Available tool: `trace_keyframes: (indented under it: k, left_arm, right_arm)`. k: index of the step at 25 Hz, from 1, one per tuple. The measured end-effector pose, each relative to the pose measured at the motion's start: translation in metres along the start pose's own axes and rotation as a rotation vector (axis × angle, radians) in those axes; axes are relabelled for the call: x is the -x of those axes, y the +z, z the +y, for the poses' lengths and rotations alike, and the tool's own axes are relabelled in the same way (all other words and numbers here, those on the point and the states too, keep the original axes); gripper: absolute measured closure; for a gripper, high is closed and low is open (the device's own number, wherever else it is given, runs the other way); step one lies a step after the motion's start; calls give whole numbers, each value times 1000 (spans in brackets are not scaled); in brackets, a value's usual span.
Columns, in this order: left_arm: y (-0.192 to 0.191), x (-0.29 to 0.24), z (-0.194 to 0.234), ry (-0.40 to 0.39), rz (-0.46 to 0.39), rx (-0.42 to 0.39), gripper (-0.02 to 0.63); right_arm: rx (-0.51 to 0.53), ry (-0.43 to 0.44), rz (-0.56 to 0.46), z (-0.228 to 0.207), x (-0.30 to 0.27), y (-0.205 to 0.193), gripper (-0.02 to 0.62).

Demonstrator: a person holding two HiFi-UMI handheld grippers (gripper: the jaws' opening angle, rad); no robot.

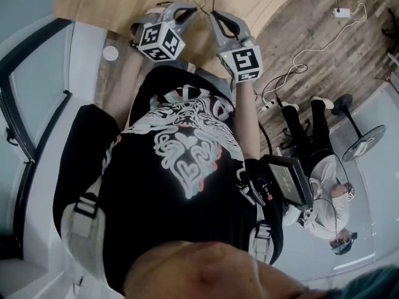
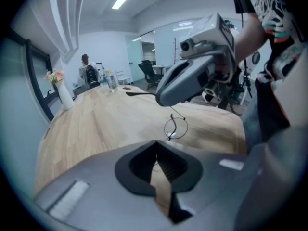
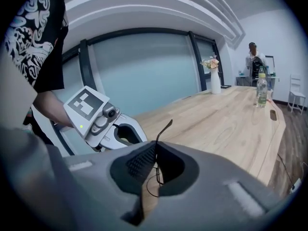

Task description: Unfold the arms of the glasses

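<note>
Pale wood worktop: it lies below both your hands. The task's thing does not rest on it; you hold it in the air above.
Glasses: thin dark wire, held between the two tools. One round lens hangs free just past your left jaws, and one arm runs up into the right tool.
Right hand-held gripper: the jaws are pressed together on that arm, with its curved tip poking out above them. You grip the arm itself, so swinging this hand would turn it at the hinge.
Left hand-held gripper: the jaw tips are closed and seem to pinch the frame beside the lens, though the contact is too fine to be sure. Its job looks like anchoring the front while the other hand pulls.
Step in hand: probably opening the first arm. I cannot tell how far it has swung.
Risk: wire this thin can slip or bend, so pull gently.
</note>
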State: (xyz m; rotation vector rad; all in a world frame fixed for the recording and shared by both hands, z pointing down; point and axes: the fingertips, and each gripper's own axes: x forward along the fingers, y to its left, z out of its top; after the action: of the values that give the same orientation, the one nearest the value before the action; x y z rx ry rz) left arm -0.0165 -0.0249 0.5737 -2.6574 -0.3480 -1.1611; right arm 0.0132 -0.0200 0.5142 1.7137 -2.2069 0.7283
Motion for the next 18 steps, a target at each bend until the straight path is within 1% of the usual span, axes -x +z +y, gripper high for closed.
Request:
trace_keyframes:
  k: [3, 5, 9, 11, 13, 18]
  left_arm:
    - [7, 13, 1, -15, 0, -61, 617]
    - [8, 21, -3, -49, 9, -104, 617]
    - [-5, -4, -23, -173, 45, -221, 615]
    - [-9, -17, -35, -250, 76, -273, 604]
    - [-11, -18, -47, -323, 110, -323, 592]
    - [-10, -4, -67, -421, 180, -412, 592]
  right_arm:
    - [-29, 16, -34, 7, 9, 12, 592]
    - [-39, 26, -50, 14, 14, 18, 592]
    - [-46, 58, -55, 8, 14, 7, 592]
    - [-32, 74, -50, 4, 17, 1, 592]
    - [-10, 79, -48, 8, 22, 3, 592]
    - [-2, 93, -53, 31, 40, 10, 592]
